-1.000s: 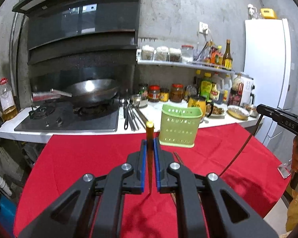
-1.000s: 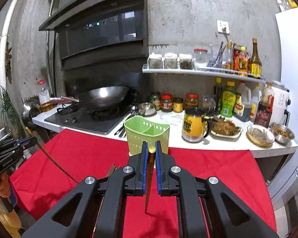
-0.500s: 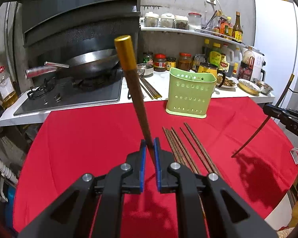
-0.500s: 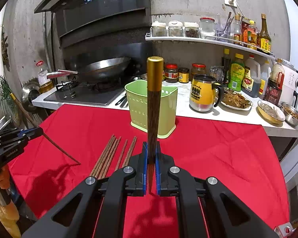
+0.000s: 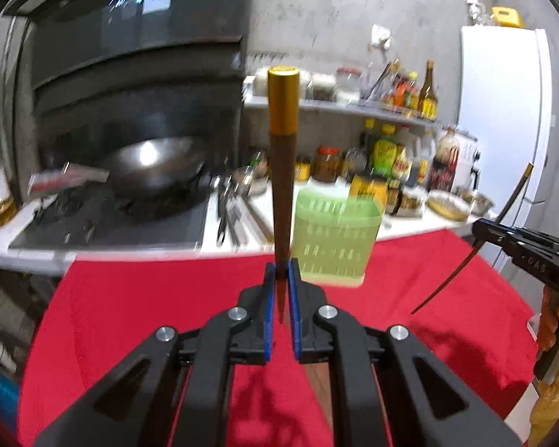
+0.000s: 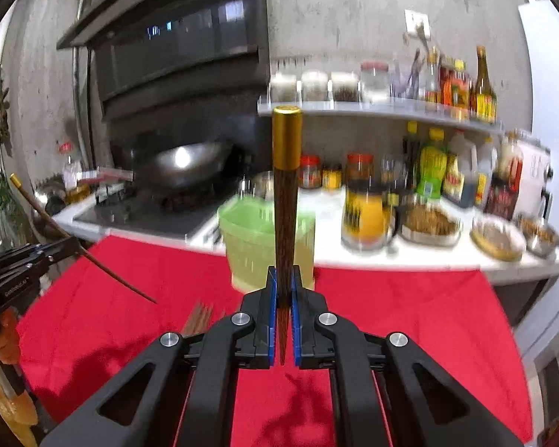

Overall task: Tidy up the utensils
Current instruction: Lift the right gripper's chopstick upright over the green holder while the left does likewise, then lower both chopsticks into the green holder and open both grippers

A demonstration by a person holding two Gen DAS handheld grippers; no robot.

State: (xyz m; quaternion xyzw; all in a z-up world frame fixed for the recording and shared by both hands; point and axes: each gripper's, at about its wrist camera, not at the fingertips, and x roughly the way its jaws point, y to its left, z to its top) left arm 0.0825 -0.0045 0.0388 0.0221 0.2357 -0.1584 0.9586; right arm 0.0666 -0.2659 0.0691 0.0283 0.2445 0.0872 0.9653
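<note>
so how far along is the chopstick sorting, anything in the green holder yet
Nothing shows as finished: the green holder is blurred and no chopstick shows above its rim. In hand: the left gripper is shut on one chopstick, the right gripper on another, both gold ends up. Left: dropping both in, then the loose chopsticks lying on the red cloth.

text: "DAS" | on: right gripper (image 5: pixel 480 229) body, left wrist view | text on left gripper (image 6: pixel 76 247) body: too blurred | bottle labels (image 6: pixel 486 106): unreadable
</note>
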